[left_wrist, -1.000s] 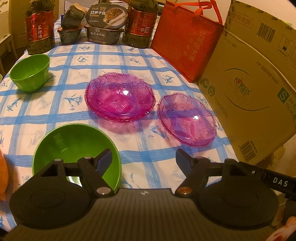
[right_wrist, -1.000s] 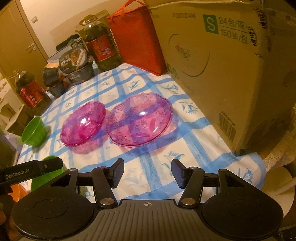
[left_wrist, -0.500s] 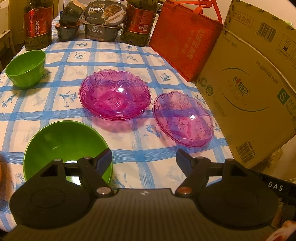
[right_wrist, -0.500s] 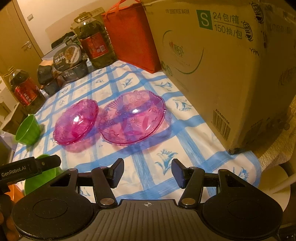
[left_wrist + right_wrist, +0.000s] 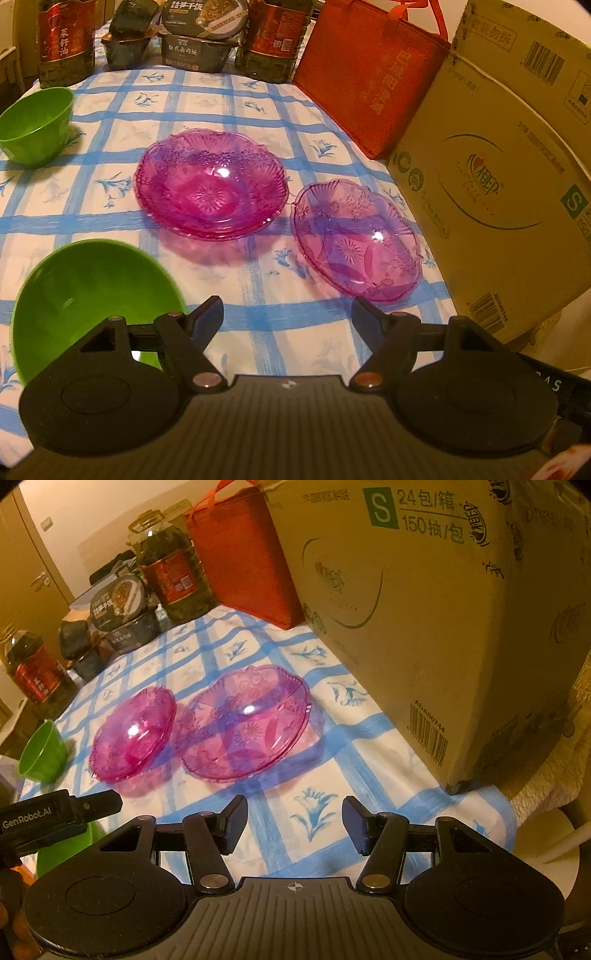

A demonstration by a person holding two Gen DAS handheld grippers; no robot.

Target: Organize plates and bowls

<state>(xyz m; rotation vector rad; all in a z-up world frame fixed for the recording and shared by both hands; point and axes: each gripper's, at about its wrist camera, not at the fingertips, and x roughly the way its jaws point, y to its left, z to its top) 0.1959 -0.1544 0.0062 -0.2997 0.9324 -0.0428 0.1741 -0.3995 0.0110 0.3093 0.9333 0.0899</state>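
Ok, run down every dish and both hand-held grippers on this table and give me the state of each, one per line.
Left hand-held gripper: open, holding nothing.
Right hand-held gripper: open, holding nothing.
Pink plate stack: nested, upright, untouched.
Single pink plate: upright, alone, beside the stack.
Near green bowl: upright, empty, under the left finger.
Far green bowl: upright, empty.
Red tote bag: standing against the cardboard box.
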